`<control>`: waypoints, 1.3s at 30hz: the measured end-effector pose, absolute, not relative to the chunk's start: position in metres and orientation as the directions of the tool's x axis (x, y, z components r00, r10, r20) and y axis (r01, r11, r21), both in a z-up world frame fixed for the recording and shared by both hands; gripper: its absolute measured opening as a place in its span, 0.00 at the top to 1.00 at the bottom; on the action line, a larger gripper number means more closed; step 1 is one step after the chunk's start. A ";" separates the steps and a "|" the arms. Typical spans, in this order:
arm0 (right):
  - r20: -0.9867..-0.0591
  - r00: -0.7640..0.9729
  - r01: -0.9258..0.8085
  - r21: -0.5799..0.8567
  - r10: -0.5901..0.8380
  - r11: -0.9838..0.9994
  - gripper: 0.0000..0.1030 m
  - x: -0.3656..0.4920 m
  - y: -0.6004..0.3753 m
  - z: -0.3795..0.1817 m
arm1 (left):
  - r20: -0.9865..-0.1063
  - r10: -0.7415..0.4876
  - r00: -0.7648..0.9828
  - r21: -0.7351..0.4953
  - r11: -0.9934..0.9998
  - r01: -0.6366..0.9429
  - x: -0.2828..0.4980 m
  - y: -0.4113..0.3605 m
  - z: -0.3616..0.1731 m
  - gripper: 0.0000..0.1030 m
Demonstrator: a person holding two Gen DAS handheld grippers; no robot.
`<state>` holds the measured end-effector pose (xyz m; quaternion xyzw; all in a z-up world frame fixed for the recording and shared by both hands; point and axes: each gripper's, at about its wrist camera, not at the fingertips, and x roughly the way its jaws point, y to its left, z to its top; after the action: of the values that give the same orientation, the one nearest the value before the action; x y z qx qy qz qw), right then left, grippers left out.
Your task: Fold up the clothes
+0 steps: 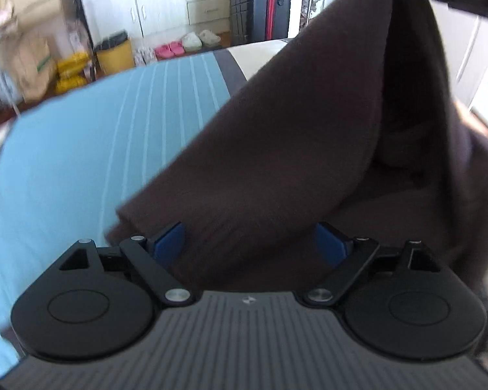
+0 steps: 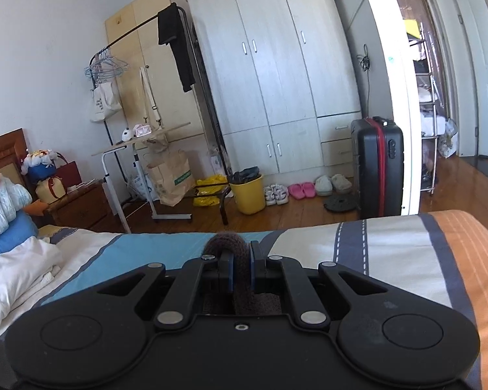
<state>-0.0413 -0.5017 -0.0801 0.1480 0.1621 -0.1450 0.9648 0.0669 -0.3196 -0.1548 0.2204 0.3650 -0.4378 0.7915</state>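
Left gripper (image 1: 249,242) is nearest the lens: blue fingers (image 1: 169,243) spread wide, brown garment (image 1: 276,136) draped between them but the pads don't press on it, so no grip on that side. Right gripper (image 2: 242,271) is clamped tight on a bunched fold of the same brown knit, which loops up over the fingertips. In the left wrist view the cloth rises to the far right top corner, where the right gripper holds it up, and slopes down to the near left, its lower edge just at the left fingers.

Progress, my read: early to mid. Garment is hanging from one corner, partly off the bed (image 1: 81,149), not laid flat, no finished fold visible. Left to do: regrip a free corner or edge with the left, spread it, lay it down, fold. Can't tell what kind of garment it is.

Surface: bed with a striped cover, blue panel near left, cream, dark navy and orange bands to the right. White folded laundry (image 2: 19,269) sits at the near left of the bed in the right wrist view, pillows behind it.

Room: wood floor, pale wardrobe (image 2: 276,65) on the far wall, black suitcase (image 2: 377,165) with a red strap at its right, yellow bucket (image 2: 249,195), shoes and pink slippers (image 2: 302,190) in a row, clothes rack (image 2: 166,32) with hangers and a dark item, paper bag (image 2: 172,178), open doorway far right.
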 end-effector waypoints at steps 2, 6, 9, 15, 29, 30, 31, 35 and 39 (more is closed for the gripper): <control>-0.369 0.904 0.323 0.254 -0.217 0.912 0.90 -0.037 -0.506 -0.083 | -0.764 -0.519 0.383 0.084 0.508 0.857 0.071 -0.332 -0.159 0.15; -0.440 0.874 0.367 0.320 -0.206 0.873 0.83 -0.023 -0.523 -0.099 | -0.789 -0.447 0.423 0.134 0.546 0.827 0.088 -0.353 -0.172 0.07; -0.526 0.815 0.447 0.304 -0.243 0.841 0.63 -0.012 -0.530 -0.116 | -0.781 -0.481 0.398 0.081 0.554 0.828 0.092 -0.352 -0.166 0.61; -0.682 0.682 0.582 0.289 -0.263 0.760 0.37 -0.047 -0.531 -0.117 | -0.653 -0.429 0.624 0.336 0.575 0.746 0.068 -0.353 -0.150 0.86; -0.715 0.690 0.485 0.573 0.114 0.661 0.30 -0.237 -0.535 -0.136 | -0.565 -0.443 0.696 0.220 0.731 0.645 0.115 -0.300 -0.126 0.87; -0.727 0.671 0.492 0.582 0.145 0.647 0.29 -0.235 -0.533 -0.144 | -0.558 -0.445 0.700 0.220 0.734 0.643 0.116 -0.299 -0.126 0.87; -0.739 0.650 0.501 0.590 0.174 0.634 0.27 -0.232 -0.532 -0.153 | -0.552 -0.446 0.704 0.214 0.741 0.637 0.118 -0.301 -0.126 0.87; -0.740 0.600 0.499 0.643 0.304 0.581 0.24 -0.209 -0.537 -0.202 | -0.540 -0.436 0.719 0.186 0.772 0.608 0.115 -0.290 -0.119 0.87; -0.656 0.707 0.507 0.730 0.262 0.459 0.23 -0.210 -0.565 -0.218 | -0.566 -0.434 0.701 0.134 0.791 0.597 0.123 -0.274 -0.119 0.87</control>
<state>-0.2101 -0.5647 -0.2176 0.5138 0.3742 -0.0796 0.7679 0.1232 -0.2735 -0.1186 0.1554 0.2626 -0.2836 0.9091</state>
